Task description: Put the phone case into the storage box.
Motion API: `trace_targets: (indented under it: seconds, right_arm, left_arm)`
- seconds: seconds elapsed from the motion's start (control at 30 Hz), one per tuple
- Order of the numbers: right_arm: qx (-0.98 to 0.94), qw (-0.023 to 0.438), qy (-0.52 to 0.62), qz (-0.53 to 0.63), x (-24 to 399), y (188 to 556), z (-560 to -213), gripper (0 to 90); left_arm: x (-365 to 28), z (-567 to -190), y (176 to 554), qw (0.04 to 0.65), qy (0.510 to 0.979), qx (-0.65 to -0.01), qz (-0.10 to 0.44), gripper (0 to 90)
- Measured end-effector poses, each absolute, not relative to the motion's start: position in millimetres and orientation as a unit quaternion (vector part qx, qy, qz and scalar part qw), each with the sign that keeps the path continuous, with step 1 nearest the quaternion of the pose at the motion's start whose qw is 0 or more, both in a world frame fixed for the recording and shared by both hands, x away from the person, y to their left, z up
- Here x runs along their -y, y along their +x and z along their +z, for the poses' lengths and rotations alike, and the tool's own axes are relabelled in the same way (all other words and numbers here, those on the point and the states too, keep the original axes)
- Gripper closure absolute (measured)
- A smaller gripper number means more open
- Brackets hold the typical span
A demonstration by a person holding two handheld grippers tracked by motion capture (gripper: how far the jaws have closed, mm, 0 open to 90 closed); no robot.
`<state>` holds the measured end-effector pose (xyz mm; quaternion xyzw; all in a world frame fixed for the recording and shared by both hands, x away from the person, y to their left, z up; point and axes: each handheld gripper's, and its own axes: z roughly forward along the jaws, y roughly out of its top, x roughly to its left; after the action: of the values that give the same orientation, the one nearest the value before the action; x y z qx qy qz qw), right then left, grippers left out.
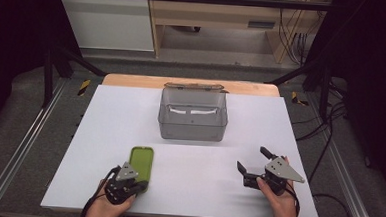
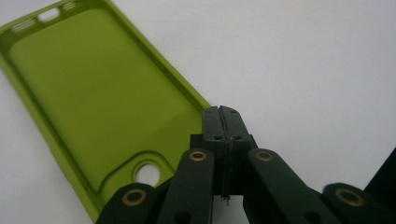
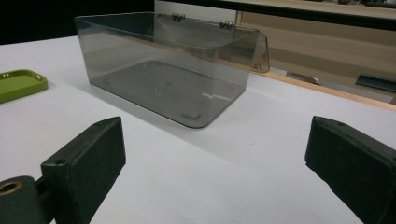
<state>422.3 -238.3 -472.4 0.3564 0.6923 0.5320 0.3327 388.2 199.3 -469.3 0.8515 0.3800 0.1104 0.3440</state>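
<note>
A lime-green phone case (image 1: pixel 141 162) lies hollow side up on the white table (image 1: pixel 104 134), at the front left. My left gripper (image 1: pixel 139 187) rests at the case's near right corner. In the left gripper view its jaws (image 2: pixel 222 112) are pressed together, tips right at the phone case (image 2: pixel 93 93) rim; whether they pinch the rim I cannot tell. A clear smoky plastic box (image 1: pixel 193 116) stands at the middle back, its lid hinged open. My right gripper (image 1: pixel 252 160) hovers at the front right, open and empty, pointing toward the box (image 3: pixel 173 70).
The box's lid (image 1: pixel 194 86) leans back over the table's wooden far edge. In the right gripper view the phone case (image 3: pixel 18 84) shows at the far left. White tabletop runs between the two grippers and in front of the box. Metal rails flank the table.
</note>
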Motion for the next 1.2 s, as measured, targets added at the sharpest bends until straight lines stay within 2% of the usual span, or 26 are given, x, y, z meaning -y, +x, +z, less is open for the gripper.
trace_targets:
  seconds: [0.5,0.93,1.2]
  right_arm:
    - [-0.69,0.333,0.359,0.533,241,422,-472,5.0]
    - [-0.691,0.333,0.358,0.532,242,422,-472,5.0]
    - [-0.692,0.334,0.358,0.531,243,423,-472,5.0]
  left_arm:
    - [-122,-469,419,0.352,0.871,-0.326,0.103,90.0]
    - [-101,-472,435,0.373,0.857,-0.347,0.072,90.0]
    - [-86,-471,439,0.363,0.861,-0.347,0.084,90.0]
